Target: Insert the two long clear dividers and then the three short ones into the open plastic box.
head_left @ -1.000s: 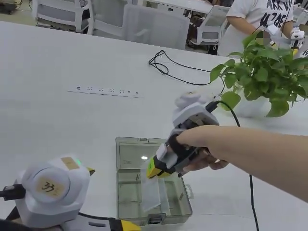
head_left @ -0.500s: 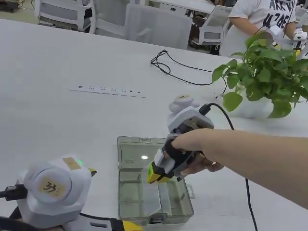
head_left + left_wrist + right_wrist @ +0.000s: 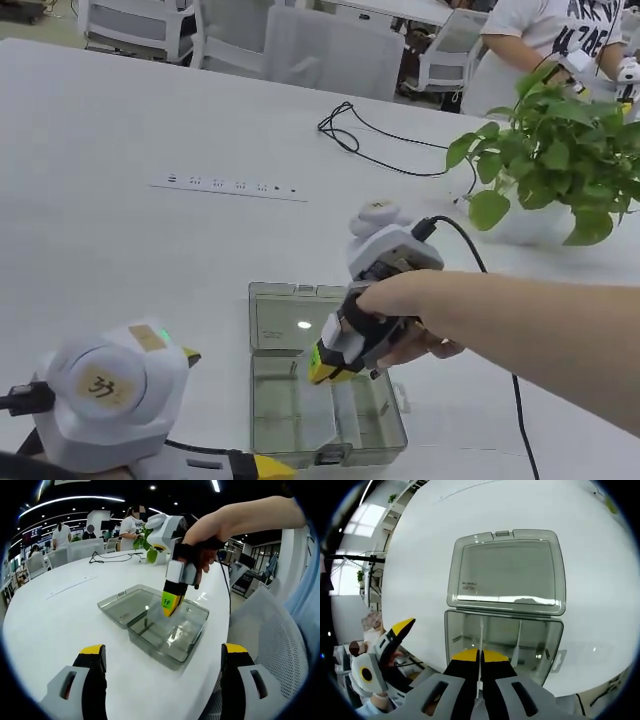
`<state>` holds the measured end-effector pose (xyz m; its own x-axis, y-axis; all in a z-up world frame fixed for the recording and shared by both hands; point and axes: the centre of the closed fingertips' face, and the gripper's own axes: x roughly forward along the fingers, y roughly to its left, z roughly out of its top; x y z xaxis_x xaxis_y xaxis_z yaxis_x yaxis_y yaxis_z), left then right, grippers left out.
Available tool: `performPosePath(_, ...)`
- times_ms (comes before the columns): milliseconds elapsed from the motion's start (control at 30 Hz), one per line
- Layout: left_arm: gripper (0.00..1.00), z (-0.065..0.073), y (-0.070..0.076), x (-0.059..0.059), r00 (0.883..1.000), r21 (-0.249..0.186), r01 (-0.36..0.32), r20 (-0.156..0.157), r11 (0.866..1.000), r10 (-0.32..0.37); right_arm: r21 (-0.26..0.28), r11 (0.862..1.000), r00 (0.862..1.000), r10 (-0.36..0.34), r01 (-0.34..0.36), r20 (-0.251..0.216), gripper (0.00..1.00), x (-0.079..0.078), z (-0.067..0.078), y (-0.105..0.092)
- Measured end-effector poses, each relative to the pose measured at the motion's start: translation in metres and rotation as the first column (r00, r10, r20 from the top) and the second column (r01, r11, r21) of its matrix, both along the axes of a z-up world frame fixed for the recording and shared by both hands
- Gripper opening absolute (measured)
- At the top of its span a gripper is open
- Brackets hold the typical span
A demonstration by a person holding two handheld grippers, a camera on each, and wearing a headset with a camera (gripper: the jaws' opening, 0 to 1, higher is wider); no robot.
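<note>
Fingers [image 3: 465,656] on the right gripper [image 3: 480,656] were pressed together on a clear divider [image 3: 481,630], pinching it by its top edge so it hung straight down, edge-on to that gripper's camera. Its lower part was down inside the box [image 3: 451,635], toward the left half as the right gripper view had it. Honestly couldn't tell if it was seated on the bottom or just hanging in there. A second clear divider [image 3: 518,645] already stood upright in the box a bit to the right of it, roughly parallel, with a gap between the two. The lid [image 3: 507,570] was flipped all the way open and lay flat on the table [image 3: 120,130] behind the box. A hand [image 3: 400,310] was wrapped around the right gripper from the right side.

The left gripper [image 3: 163,650] had its fingers [image 3: 92,652] spread wide with nothing between them, and it hovered over the near edge of the table, short of the box.

Farther out on the table there was a flush power strip [image 3: 232,186], a looped black cable [image 3: 380,150] and a leafy plant [image 3: 555,165] off to the right. Past the far edge were some chairs [image 3: 330,50] and another person [image 3: 550,25].
</note>
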<state>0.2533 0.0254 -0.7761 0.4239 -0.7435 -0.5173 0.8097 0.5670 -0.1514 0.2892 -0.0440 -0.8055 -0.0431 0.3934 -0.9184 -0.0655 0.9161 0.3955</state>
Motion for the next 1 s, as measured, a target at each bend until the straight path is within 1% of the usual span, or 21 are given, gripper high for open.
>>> performPosePath(500,0.97,-0.0030,0.0060,0.0008,1.000,0.000,-0.017,-0.011,1.000,0.017,-0.023,0.999,1.000,0.029,-0.029,-0.005,0.02,-0.0005,-0.0036,0.0013)
performPosePath(667,0.97,-0.0036,0.0054,0.0003,1.000,-0.004,-0.019,-0.018,1.000,0.019,-0.033,0.999,0.999,0.036,-0.036,-0.008,0.02,-0.0009,-0.0039,0.0005)
performPosePath(733,0.97,-0.0036,0.0053,0.0007,1.000,-0.004,-0.021,-0.016,1.000,0.020,-0.033,0.999,0.999,0.035,-0.035,-0.008,0.02,-0.0009,-0.0048,0.0009)
performPosePath(767,0.96,-0.0039,0.0049,0.0003,1.000,-0.006,-0.020,-0.021,1.000,0.019,-0.035,0.999,0.999,0.040,-0.040,-0.007,0.02,-0.0011,-0.0050,0.0010)
performPosePath(833,0.96,-0.0039,0.0050,0.0005,1.000,-0.004,-0.020,-0.016,1.000,0.020,-0.037,0.998,0.999,0.044,-0.044,-0.007,0.02,-0.0001,-0.0055,0.0019)
performPosePath(867,0.96,-0.0041,0.0050,0.0002,1.000,-0.005,-0.020,-0.019,1.000,0.020,-0.045,0.998,0.999,0.051,-0.051,-0.006,0.02,0.0004,-0.0061,0.0011)
performPosePath(1000,0.96,-0.0048,0.0061,0.0004,0.999,-0.006,-0.023,-0.022,1.000,0.023,-0.046,0.997,0.998,0.056,-0.056,-0.010,0.02,0.0003,-0.0067,0.0014)
